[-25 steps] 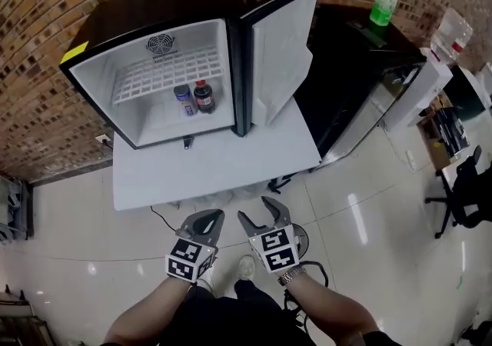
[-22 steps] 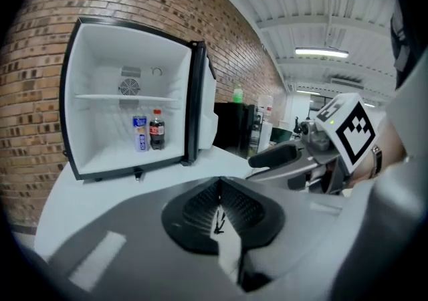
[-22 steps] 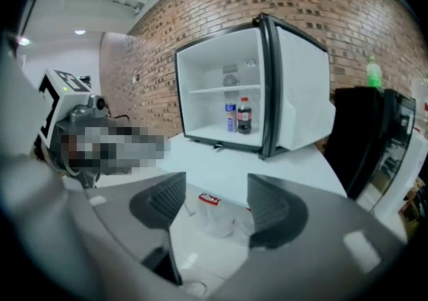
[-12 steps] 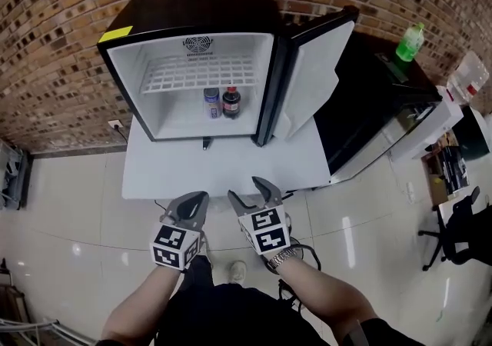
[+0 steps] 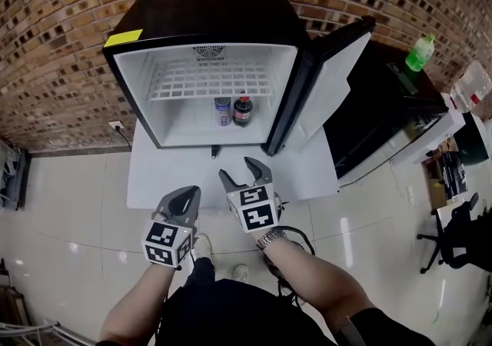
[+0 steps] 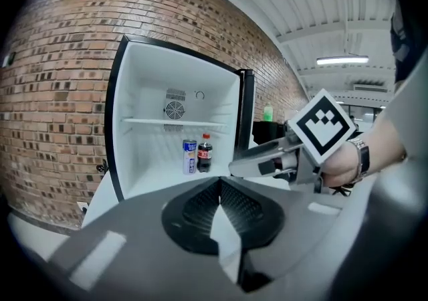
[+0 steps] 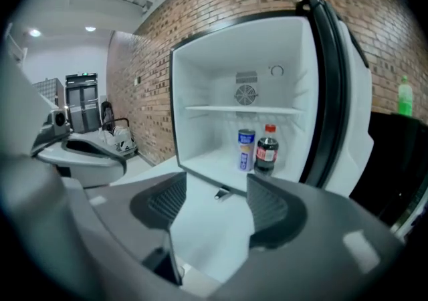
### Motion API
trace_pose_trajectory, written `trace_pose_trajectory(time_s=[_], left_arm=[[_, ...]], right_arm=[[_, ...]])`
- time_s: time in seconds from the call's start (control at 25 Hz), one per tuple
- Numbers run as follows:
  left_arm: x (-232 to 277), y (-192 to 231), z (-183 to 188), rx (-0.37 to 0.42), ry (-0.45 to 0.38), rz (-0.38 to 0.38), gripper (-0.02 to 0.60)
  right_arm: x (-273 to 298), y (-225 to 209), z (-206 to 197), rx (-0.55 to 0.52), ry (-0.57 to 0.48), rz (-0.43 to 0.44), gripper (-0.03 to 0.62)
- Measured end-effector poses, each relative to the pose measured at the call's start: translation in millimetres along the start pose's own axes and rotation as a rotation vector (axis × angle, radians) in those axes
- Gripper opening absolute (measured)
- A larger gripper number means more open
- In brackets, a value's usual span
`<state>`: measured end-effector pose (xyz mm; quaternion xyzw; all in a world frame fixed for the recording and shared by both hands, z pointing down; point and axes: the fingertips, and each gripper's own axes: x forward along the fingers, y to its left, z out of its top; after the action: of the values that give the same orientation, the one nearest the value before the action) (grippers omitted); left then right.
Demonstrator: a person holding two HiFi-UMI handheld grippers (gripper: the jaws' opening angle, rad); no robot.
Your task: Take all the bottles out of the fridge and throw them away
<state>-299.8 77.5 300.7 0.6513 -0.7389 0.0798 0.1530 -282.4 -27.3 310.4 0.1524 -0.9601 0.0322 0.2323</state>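
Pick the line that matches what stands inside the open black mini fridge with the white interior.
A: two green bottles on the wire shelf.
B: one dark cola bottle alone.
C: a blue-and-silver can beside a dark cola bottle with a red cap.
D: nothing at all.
C: the blue-and-silver can and the dark cola bottle with a red cap stand side by side on the floor of the open black mini fridge, below the white wire shelf.
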Motion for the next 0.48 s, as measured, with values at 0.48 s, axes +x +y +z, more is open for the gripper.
trace_pose_trajectory(time_s=[0.48], left_arm=[[25, 74, 11, 0.029, 0.033, -0.041, 0.003]], right_arm=[[110, -30, 28, 0.086, 0.048, -0.139, 0.284]])
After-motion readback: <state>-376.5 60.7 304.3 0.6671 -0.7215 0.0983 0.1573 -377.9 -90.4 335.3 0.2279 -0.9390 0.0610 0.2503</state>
